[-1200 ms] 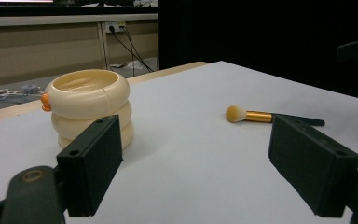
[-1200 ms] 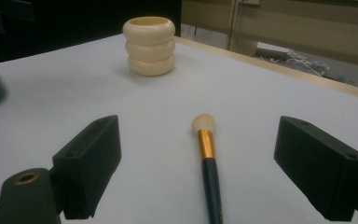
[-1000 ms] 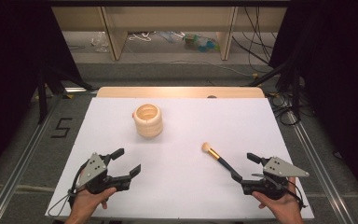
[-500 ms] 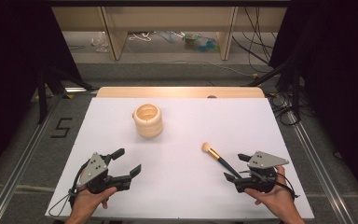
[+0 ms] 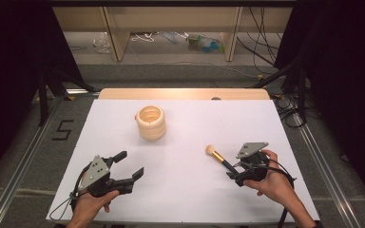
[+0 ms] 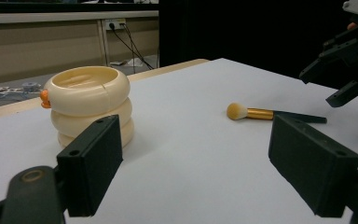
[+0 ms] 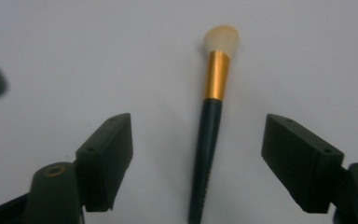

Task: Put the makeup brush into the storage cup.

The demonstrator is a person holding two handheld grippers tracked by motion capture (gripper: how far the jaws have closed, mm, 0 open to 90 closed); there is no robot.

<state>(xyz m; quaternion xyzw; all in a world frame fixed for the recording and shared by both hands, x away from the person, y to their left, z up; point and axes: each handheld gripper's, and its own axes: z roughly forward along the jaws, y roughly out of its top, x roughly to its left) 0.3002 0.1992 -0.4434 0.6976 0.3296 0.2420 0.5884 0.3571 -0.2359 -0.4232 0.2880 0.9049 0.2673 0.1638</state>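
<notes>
Now brush lies between spread fingers.

Makeup brush, black handle, gold ferrule, cream bristles, lying flat on white table

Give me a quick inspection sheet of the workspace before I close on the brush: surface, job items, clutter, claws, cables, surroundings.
Surface: white table top, flat; wooden strip along the far edge.
Job's things: makeup brush lying flat, bristles away from the person; cream ringed holder upright, apart from it.
Clutter: nothing seen on the table.
Claws: right claw open, jaws on either side of the brush handle, not touching; left claw open, low at the near left, holding nothing.
Cables: one trails from each claw; more on the floor at right.
Surroundings: dark curtains, wooden frame behind, a "5" floor mark.
</notes>
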